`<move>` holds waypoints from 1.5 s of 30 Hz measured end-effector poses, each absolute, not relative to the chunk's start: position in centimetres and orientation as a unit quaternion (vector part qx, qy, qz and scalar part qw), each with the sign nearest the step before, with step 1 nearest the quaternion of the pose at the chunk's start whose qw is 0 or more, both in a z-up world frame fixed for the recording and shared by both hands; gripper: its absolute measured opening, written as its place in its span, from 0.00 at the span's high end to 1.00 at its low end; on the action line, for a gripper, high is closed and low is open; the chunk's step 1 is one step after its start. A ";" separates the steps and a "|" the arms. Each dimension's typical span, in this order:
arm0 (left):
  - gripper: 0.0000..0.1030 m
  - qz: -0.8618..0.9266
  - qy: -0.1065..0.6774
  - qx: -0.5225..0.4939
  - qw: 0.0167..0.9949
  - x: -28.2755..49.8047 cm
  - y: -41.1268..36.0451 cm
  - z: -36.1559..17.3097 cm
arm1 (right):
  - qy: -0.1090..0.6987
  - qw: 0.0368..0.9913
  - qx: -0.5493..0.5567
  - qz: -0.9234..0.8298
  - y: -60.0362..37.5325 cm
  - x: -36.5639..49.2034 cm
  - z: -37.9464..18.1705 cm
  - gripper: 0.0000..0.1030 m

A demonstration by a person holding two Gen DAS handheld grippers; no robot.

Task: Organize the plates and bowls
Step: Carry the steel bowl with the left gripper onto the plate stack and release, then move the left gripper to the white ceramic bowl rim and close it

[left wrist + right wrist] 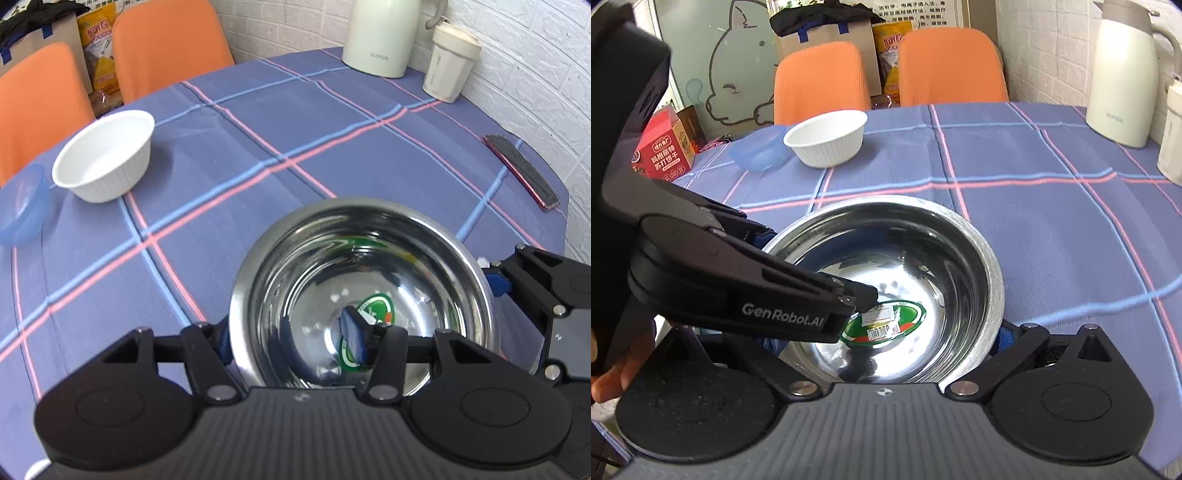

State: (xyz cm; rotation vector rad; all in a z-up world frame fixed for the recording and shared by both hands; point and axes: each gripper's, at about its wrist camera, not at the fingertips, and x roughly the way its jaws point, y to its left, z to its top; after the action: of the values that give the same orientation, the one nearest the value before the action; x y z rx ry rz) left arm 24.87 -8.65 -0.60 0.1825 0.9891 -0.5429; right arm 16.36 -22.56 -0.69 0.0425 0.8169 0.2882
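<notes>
A steel bowl [369, 266] [905, 258] with a green sticker on its bottom sits on the checked cloth, close in front of both grippers. My left gripper [288, 339] [816, 266] is open and straddles the bowl's left rim, one finger outside and one over the bottom near the sticker. My right gripper [886, 339] is open wide around the near part of the bowl. Its right pad [1004, 338] [498, 286] lies against the outer rim, and its left finger is hidden behind the left gripper. A white ribbed bowl [105, 157] [827, 136] and a blue translucent bowl [22, 206] [757, 151] stand far left.
A cream jug [382, 35] [1123, 81] and a lidded cup [450, 62] stand by the brick wall at the back right. A dark flat item with a red edge [521, 171] lies near the right table edge. Two orange chairs [886, 70] stand behind the table. A hand [613, 373] holds the left gripper.
</notes>
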 end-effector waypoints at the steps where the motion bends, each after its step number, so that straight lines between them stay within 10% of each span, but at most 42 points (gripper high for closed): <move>1: 0.50 -0.258 0.470 0.084 0.840 24.7 -8.6 -0.8 | 0.398 0.906 0.022 0.140 -22.6 16.4 -0.8 0.13; 7: 0.48 -0.256 0.458 0.090 0.847 24.5 -9.0 -1.4 | 0.403 0.904 0.015 0.145 -22.5 16.1 -1.6 0.13; 10: 0.24 -0.257 0.458 0.080 0.847 24.7 -8.8 -1.2 | 0.409 0.900 0.022 0.151 -22.7 16.0 -1.5 0.14; 17: 0.11 -0.214 0.403 0.059 0.888 23.9 -3.8 2.9 | 0.387 0.912 -0.012 0.135 -25.6 13.2 1.9 0.14; 33: 0.09 -0.141 0.355 -0.023 0.924 33.9 7.7 10.9 | 0.336 0.916 -0.085 0.203 -20.5 26.0 8.0 0.14; 45: 0.09 -0.202 0.458 0.035 0.865 48.3 2.0 2.8 | 0.421 0.859 -0.147 0.251 -14.4 36.4 1.7 0.14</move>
State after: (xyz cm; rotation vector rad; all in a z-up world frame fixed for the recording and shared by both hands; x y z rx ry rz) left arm 48.25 1.98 2.80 0.0726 0.9589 -0.4234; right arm 36.36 -14.43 1.69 -0.3095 0.8838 0.5270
